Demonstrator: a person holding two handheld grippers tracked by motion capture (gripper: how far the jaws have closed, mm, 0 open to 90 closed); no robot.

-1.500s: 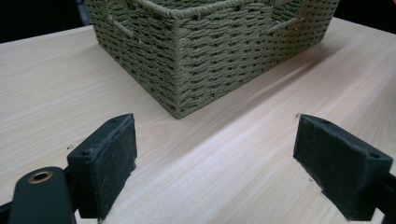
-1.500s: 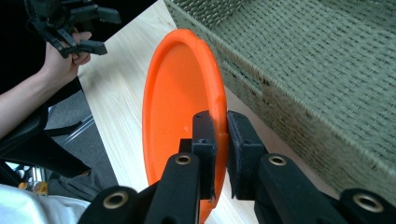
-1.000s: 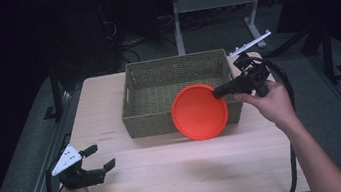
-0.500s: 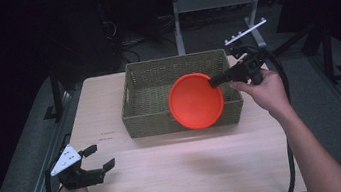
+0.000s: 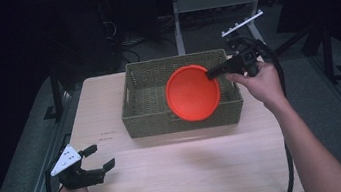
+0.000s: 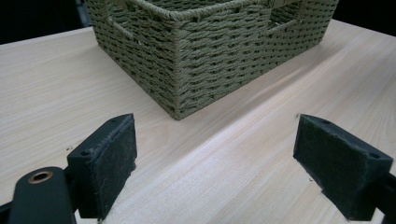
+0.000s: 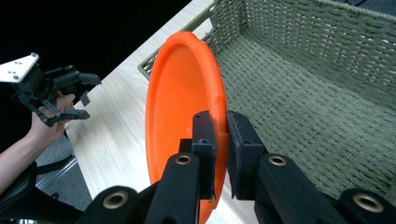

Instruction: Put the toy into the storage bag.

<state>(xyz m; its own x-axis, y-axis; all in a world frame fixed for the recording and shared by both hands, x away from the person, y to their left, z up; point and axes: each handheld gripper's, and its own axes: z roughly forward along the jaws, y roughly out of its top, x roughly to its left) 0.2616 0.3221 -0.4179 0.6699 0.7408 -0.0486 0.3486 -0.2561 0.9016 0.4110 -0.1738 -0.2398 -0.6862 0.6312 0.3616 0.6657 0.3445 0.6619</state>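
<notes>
The right claw pinches the rim of the orange plate, holding it on edge and tilted over the woven basket, apparently so that it can clear the front wall and go down inside. The basket's floor looks bare beneath it, leaving room for the plate. The left claw rests low at the near left corner of the tabletop, spread wide with nothing between its pads, well apart from the basket and seemingly waiting.
</notes>
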